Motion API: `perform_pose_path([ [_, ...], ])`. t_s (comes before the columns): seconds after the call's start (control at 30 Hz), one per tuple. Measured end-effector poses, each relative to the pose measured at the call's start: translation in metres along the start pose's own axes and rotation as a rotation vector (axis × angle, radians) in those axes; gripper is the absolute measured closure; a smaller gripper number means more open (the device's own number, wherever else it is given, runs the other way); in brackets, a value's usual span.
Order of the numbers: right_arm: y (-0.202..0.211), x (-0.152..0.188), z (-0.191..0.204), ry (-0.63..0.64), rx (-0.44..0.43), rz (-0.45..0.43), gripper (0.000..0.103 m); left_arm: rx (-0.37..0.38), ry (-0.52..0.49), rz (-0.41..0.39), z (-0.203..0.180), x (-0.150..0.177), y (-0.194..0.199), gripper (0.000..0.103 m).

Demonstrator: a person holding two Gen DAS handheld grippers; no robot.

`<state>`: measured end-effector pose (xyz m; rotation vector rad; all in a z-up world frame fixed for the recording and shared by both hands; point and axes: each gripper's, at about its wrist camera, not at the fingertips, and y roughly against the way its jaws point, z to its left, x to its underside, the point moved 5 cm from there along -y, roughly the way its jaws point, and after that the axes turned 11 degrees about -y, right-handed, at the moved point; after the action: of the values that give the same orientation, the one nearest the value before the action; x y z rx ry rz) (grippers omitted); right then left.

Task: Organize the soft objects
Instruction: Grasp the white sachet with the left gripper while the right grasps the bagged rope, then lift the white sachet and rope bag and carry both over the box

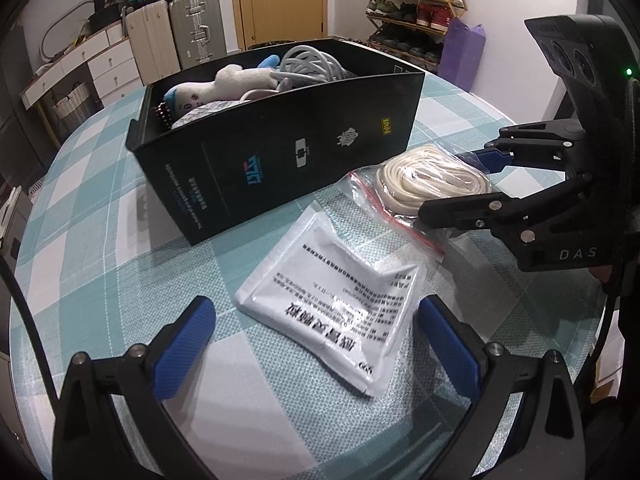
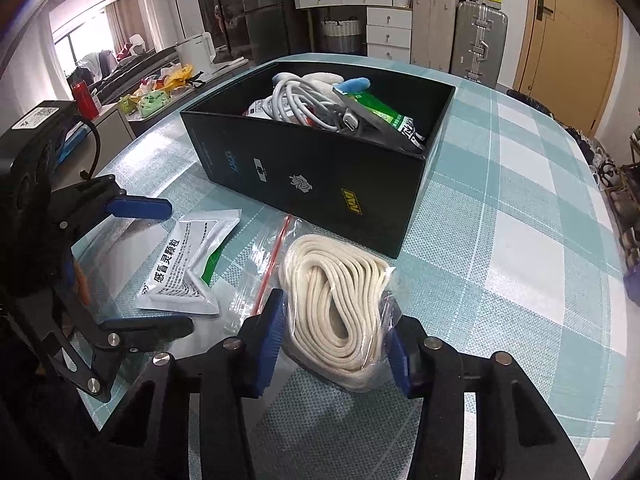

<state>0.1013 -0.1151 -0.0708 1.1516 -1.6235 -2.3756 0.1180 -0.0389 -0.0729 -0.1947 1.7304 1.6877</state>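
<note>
A clear zip bag of coiled cream rope [image 2: 332,292] lies on the checked tablecloth in front of a black box [image 2: 320,184]. My right gripper [image 2: 336,344] is shut on the bag's near end, its blue pads pressing both sides. In the left wrist view the same bag [image 1: 424,180] sits between the right gripper's [image 1: 456,184] fingers. A white printed sachet [image 1: 340,292] lies flat between the wide-apart pads of my open left gripper [image 1: 320,340], untouched. The box [image 1: 280,152] holds a white plush toy [image 1: 216,88], grey cables [image 1: 312,64] and a green packet [image 2: 384,112].
The round table [image 1: 100,240] has a teal and white checked cloth; its edge curves close on the left. Beyond it stand suitcases [image 1: 196,32], white drawers [image 1: 108,64], a shoe rack [image 1: 416,4] and a purple bag [image 1: 464,52]. Bare cloth lies right of the box [image 2: 520,200].
</note>
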Motion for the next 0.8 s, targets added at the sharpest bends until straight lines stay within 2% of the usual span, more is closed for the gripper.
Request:
perform_pose_path([
  [0.07,0.000,0.000,-0.001,0.000,-0.001,-0.001,0.057,0.000,-0.006,-0.002,-0.001,-0.003,-0.001,0.003],
  [0.23,0.000,0.002,-0.001,0.001,-0.005,0.000,0.057,0.010,-0.018,-0.037,-0.003,-0.005,0.003,0.026],
  [0.33,0.001,0.003,-0.001,0.003,-0.004,0.001,0.057,0.011,-0.020,-0.050,-0.004,-0.005,0.006,0.035],
  [0.57,0.003,0.004,-0.002,0.009,-0.008,0.006,0.057,0.015,-0.026,-0.070,-0.008,-0.004,0.013,0.038],
  [0.8,0.008,0.005,-0.001,0.022,-0.016,-0.004,0.057,-0.002,0.011,-0.098,0.002,-0.004,0.022,0.038],
])
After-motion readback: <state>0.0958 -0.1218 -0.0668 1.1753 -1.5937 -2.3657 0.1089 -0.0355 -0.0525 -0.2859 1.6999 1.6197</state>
